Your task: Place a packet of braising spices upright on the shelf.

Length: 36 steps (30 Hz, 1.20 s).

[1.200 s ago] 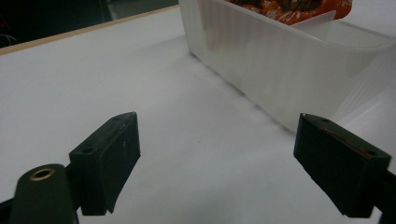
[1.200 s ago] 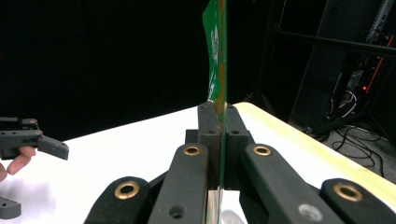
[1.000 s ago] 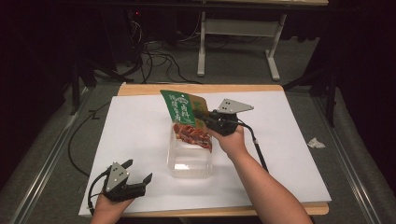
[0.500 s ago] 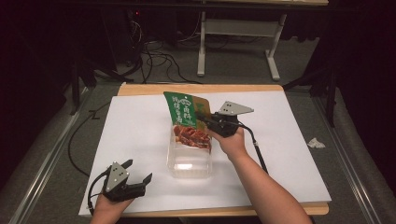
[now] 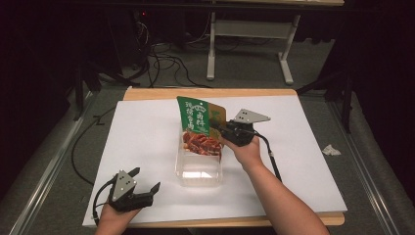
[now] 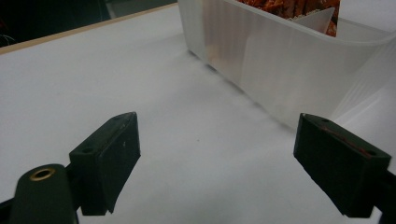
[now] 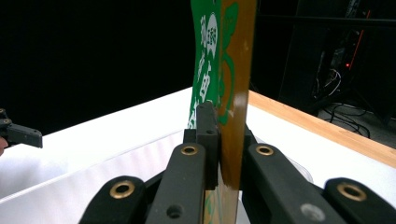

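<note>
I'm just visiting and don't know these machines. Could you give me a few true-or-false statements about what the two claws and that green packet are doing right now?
1. The right claw is shut on the green packet. True.
2. The packet lies flat on the white table. False: it stands upright, its lower end in the clear plastic tub.
3. The left claw is open. True.
4. The left claw grips the tub's wall. False: it holds nothing and sits apart from the tub.

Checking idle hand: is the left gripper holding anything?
No, the left gripper is open, jaws wide apart over bare white table.
</note>
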Each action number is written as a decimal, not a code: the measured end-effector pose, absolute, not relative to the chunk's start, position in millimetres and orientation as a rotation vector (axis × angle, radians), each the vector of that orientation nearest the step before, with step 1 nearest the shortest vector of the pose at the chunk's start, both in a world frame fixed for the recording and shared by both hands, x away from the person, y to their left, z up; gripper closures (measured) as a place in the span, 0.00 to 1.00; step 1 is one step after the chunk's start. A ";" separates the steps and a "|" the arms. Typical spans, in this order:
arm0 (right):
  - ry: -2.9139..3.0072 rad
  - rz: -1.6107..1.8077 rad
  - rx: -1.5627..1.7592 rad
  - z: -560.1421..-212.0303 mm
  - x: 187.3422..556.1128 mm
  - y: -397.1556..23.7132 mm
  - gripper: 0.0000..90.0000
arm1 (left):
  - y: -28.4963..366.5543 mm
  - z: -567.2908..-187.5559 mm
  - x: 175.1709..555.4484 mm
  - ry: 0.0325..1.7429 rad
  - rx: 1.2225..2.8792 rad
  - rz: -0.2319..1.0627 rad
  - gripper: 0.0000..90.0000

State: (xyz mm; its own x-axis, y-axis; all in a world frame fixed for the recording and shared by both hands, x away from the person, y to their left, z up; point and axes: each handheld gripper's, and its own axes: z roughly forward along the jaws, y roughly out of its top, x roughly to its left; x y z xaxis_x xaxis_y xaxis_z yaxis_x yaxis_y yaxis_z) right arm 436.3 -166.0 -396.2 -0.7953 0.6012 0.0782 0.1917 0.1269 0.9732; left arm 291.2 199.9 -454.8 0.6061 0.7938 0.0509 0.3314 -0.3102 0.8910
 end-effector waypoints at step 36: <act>2.097 1.609 0.888 -380.5 435.8 -168.2 0.20 | 199.2 -455.0 292.5 0.896 1.896 0.614 0.17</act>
